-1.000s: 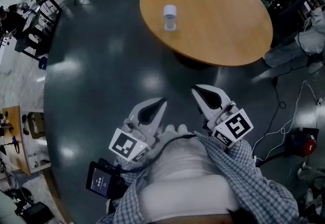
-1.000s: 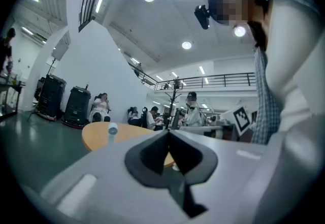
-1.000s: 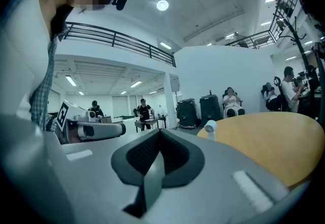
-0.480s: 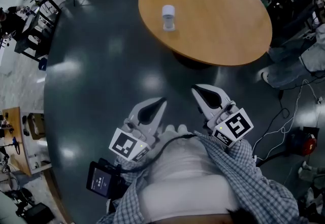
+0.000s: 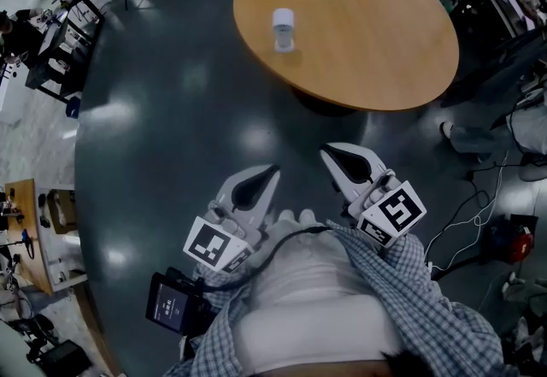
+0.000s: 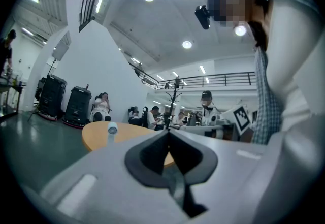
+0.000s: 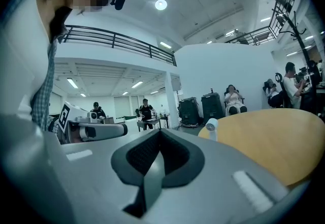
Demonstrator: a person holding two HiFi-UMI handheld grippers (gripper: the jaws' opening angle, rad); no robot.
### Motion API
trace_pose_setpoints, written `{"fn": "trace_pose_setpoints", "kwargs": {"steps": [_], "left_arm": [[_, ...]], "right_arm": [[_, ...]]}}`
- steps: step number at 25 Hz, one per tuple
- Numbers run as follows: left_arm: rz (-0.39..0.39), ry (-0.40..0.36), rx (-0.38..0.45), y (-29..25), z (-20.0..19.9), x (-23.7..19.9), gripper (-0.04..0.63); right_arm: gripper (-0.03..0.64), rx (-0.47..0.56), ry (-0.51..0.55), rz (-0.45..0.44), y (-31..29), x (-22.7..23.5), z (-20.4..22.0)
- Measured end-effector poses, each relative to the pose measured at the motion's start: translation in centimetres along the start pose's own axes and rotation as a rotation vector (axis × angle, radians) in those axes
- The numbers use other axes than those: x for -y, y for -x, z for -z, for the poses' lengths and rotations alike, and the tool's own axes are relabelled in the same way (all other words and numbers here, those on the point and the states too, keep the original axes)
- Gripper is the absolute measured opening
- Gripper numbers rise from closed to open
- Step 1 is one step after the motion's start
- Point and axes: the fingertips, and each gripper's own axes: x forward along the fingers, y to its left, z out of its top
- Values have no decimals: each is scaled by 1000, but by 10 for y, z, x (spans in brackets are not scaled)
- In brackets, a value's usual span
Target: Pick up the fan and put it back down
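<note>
A small white fan (image 5: 284,29) stands upright on the round wooden table (image 5: 367,42), near its left side. It also shows far off as the fan (image 6: 112,129) in the left gripper view and the fan (image 7: 211,127) in the right gripper view. My left gripper (image 5: 273,169) is held close to my body, well short of the table, jaws shut with nothing between them. My right gripper (image 5: 326,150) sits beside it, also shut and holding nothing. Both point level toward the table.
Dark glossy floor (image 5: 171,127) lies between me and the table. Cables (image 5: 487,196) trail on the floor at the right. Desks and seated people (image 5: 34,33) line the far left; another person's legs (image 5: 479,132) are at the table's right.
Both grippers and the fan have stayed still. The person at the table's right has shifted away from the table edge.
</note>
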Motion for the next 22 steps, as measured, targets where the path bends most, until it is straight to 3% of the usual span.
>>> {"fn": "trace_pose_setpoints", "kwargs": {"steps": [16,22], "left_arm": [[-24,-15,-5,-2,7,25,-2],[-7,-22,1,-5,13,37,-2]], "right_arm": [[3,-1,-37,-20,17,6,9],[3,15,-103,-16,27,8,13]]}}
